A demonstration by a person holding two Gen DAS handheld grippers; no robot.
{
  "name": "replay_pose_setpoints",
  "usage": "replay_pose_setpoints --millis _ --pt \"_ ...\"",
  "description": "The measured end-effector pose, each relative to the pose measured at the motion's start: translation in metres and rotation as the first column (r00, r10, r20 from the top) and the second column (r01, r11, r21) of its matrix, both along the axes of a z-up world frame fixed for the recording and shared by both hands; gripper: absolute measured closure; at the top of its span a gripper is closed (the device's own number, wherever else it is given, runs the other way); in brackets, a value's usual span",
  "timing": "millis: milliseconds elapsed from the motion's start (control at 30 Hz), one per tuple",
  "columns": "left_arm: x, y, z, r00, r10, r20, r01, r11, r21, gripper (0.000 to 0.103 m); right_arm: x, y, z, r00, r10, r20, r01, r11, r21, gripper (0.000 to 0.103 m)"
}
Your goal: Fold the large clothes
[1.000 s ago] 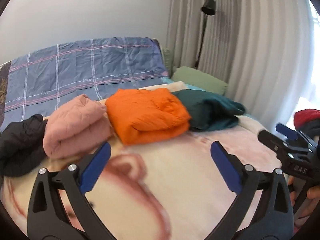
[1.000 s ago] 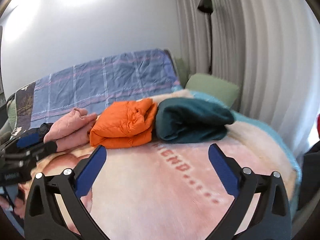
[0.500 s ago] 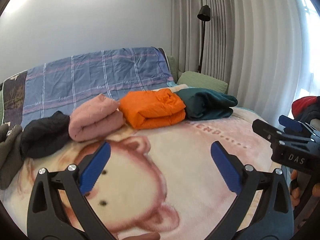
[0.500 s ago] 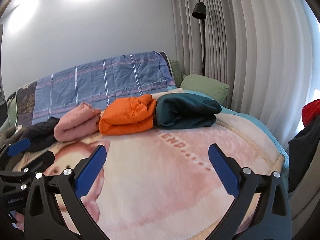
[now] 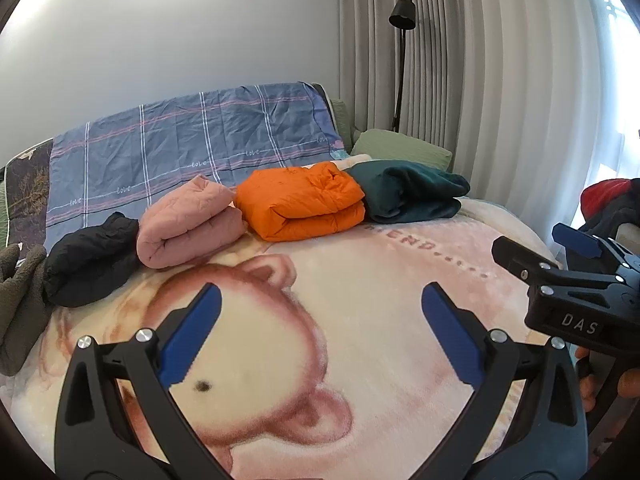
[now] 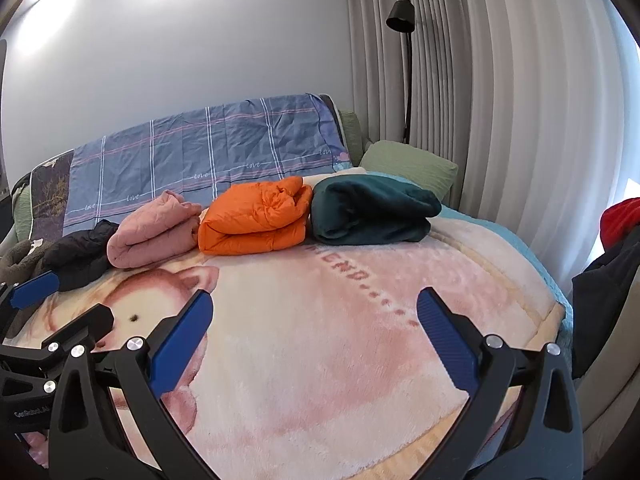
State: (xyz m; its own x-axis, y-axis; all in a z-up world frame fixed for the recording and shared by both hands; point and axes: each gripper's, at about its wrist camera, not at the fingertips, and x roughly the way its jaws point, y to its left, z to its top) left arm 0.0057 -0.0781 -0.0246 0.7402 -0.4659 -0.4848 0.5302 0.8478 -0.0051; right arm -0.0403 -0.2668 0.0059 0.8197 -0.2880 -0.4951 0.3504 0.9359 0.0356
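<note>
A bedroom in a home. A bed (image 6: 360, 360) fills most of both views, covered by a fluffy pink blanket (image 5: 360, 320) printed with a cartoon bear. A blue checked sheet (image 5: 192, 148) hangs over the headboard, and a green pillow (image 6: 412, 164) lies at the far corner. A black floor lamp (image 6: 402, 12) stands against long pale curtains (image 6: 500, 100) with daylight at their right edge. 3 folded garments, pink (image 5: 188, 228), orange (image 5: 304, 200) and dark green (image 5: 408, 192), sit in a row on the blanket.

Left claw (image 5: 320, 334) gaping, empty; right claw (image 6: 314, 338) gaping, empty, alongside.
</note>
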Motion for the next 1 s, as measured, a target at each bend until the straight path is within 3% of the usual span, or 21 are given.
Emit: replay_pose_setpoints --millis 1000 --pt "-0.0034 -0.0018 -0.0102 1.0 0.004 -0.002 -0.004 0.999 0.047 0.002 0.0064 0.0027 -0.0078 1.0 -0.009 -0.025 0.009 1.0 0.002 0.001"
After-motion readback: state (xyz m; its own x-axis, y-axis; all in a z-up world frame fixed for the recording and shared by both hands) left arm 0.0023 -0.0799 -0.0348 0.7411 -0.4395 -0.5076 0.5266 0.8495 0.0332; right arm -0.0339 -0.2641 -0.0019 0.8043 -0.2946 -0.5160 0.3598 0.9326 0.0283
